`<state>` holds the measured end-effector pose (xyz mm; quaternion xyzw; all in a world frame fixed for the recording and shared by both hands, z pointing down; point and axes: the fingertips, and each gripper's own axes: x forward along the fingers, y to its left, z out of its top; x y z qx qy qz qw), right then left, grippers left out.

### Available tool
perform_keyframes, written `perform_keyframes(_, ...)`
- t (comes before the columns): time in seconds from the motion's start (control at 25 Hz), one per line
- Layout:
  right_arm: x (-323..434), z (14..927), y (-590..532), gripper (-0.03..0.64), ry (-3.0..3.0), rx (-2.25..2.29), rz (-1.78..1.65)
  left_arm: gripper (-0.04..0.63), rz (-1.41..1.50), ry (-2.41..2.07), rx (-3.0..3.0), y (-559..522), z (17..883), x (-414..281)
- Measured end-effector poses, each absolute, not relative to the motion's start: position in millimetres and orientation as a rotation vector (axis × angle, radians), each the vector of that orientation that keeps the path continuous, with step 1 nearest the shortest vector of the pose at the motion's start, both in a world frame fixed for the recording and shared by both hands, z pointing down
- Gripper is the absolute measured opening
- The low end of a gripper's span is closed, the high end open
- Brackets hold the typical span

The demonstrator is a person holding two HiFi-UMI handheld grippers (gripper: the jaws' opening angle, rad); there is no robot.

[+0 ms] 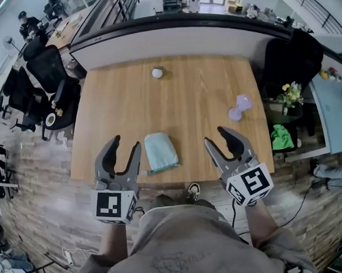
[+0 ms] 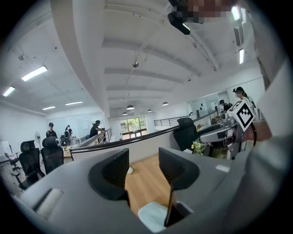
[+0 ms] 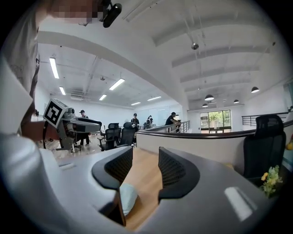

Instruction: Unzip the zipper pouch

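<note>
A pale teal zipper pouch (image 1: 161, 151) lies flat near the front edge of the wooden table (image 1: 186, 98), its zipper along the near side. My left gripper (image 1: 126, 150) hovers open just left of it, above the table's front edge. On the pouch's right my right gripper (image 1: 218, 134) is also open and empty. In the left gripper view the pouch (image 2: 153, 215) shows low between the jaws of that gripper (image 2: 143, 165). The right gripper view has the pouch (image 3: 127, 197) at lower left of its gripper (image 3: 145, 163).
A small white ball (image 1: 157, 72) rests at the table's far side. A lilac dumbbell-shaped object (image 1: 239, 107) lies at the right. A black office chair (image 1: 295, 60) and flowers (image 1: 291, 94) stand to the right, more chairs (image 1: 44, 76) to the left.
</note>
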<state>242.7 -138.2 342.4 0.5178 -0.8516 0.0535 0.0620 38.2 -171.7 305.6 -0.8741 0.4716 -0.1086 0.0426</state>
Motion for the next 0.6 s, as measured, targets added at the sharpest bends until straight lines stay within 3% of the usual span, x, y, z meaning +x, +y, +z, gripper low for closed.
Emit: perform_keyframes(0.6, 188, 368, -154, 0.178, -2.562, 1.425, 0.17, 0.204, -0.322, 1.52, -2.679, -177, 325, -9)
